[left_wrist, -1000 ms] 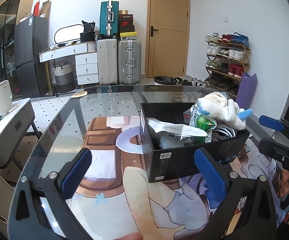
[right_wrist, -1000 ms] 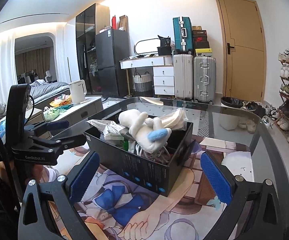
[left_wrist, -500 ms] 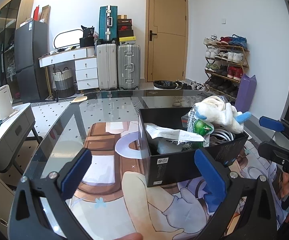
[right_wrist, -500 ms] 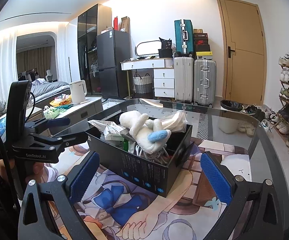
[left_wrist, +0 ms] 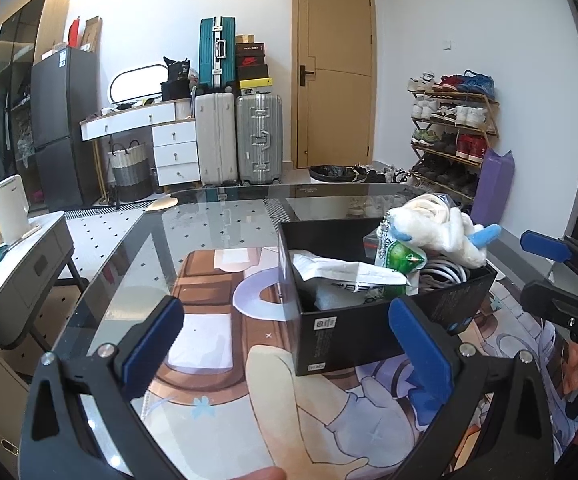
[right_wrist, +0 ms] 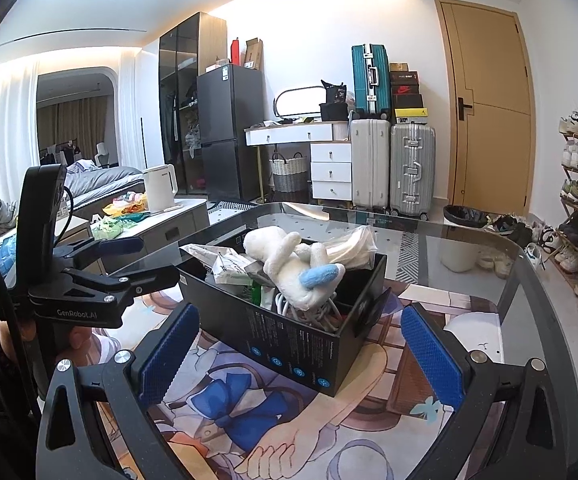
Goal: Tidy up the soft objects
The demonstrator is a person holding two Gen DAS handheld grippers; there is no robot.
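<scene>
A black box (left_wrist: pixel 373 332) (right_wrist: pixel 289 340) stands on the glass table's printed mat (left_wrist: pixel 225 344). It holds a white plush toy with blue tips (left_wrist: pixel 437 232) (right_wrist: pixel 293 264), white packets (left_wrist: pixel 345 272), a green pouch (left_wrist: pixel 401 254) and white cables (right_wrist: pixel 313 312). My left gripper (left_wrist: pixel 285 344) is open and empty, just short of the box's near left corner. My right gripper (right_wrist: pixel 301 352) is open and empty, in front of the box's near side. Each gripper shows in the other's view, the right one (left_wrist: pixel 561 284) and the left one (right_wrist: pixel 101 272), beside the box.
The glass table (right_wrist: pixel 469 248) has a rounded far edge. Beyond it stand suitcases (left_wrist: pixel 237 140), a white desk (left_wrist: pixel 145 120), a door (left_wrist: pixel 333 76) and a shoe rack (left_wrist: pixel 453 132). A low cabinet with a kettle (left_wrist: pixel 9 208) is to the left.
Both grippers have drawn back and risen a little, so the box sits lower and farther in both views. The box's contents have not moved.
</scene>
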